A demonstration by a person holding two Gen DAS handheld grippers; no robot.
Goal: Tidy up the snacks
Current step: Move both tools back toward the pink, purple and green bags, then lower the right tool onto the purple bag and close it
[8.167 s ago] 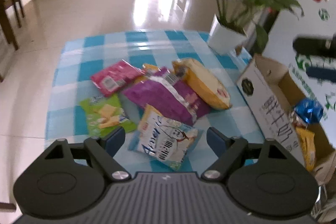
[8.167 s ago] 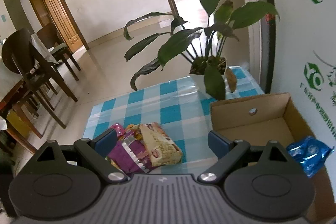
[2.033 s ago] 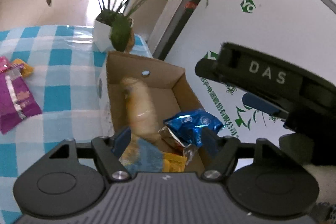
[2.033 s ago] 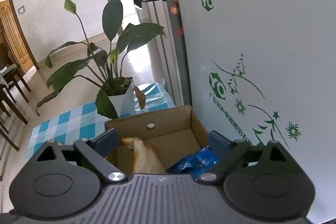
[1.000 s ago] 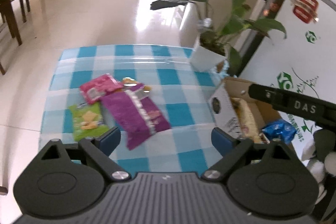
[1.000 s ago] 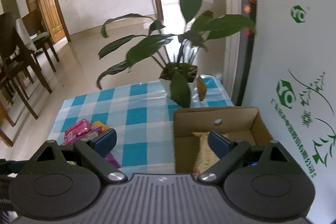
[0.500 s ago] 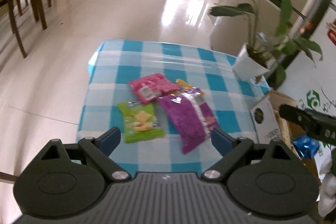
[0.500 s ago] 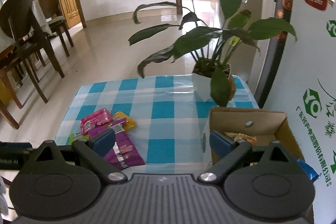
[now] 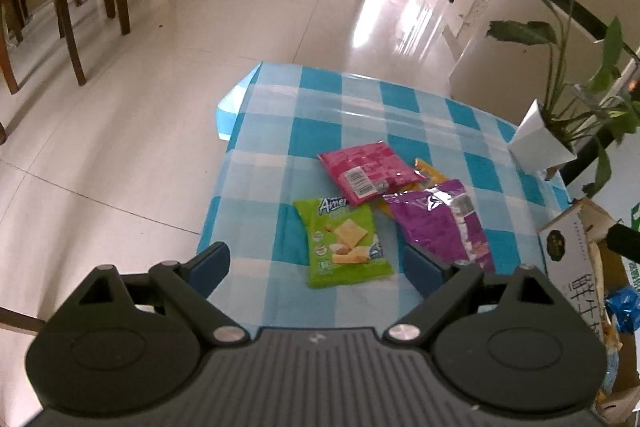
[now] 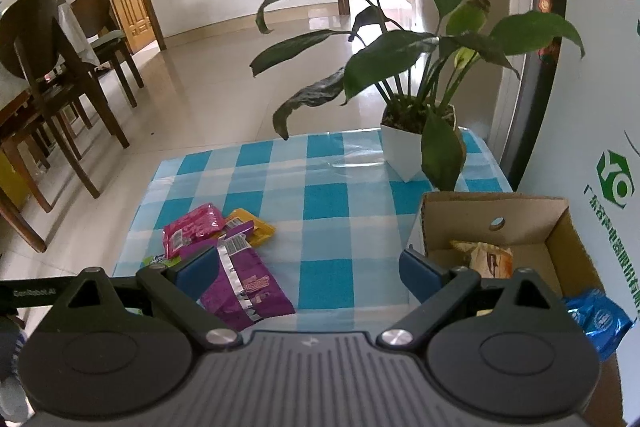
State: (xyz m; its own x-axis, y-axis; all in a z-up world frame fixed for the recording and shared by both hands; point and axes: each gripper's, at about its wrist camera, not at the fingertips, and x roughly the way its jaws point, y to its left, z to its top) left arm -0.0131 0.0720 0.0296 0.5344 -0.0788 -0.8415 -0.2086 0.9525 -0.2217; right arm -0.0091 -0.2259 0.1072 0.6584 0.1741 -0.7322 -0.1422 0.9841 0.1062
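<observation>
On the blue-checked table [image 9: 304,99] lie a green cracker bag [image 9: 344,243], a pink bag [image 9: 368,171], a purple bag [image 9: 440,227] and a yellow packet [image 9: 430,171] partly under them. My left gripper [image 9: 316,267] is open and empty, hovering just above the green bag's near side. My right gripper [image 10: 308,275] is open and empty, between the purple bag [image 10: 244,275] and the cardboard box [image 10: 552,227]. The box holds an orange-white bag [image 10: 488,259] and a blue bag [image 10: 600,315]. The pink bag [image 10: 192,227] lies further left.
A potted plant in a white pot [image 10: 404,147] stands at the table's far right corner, its leaves over the box. A white fridge [image 10: 600,67] is right of the box. Dark wooden chairs [image 10: 60,75] stand on the tiled floor at left.
My left gripper has swung left from the box, back over the table toward the green bag. My right gripper has pulled back from the box and faces the table. Both stay open.
</observation>
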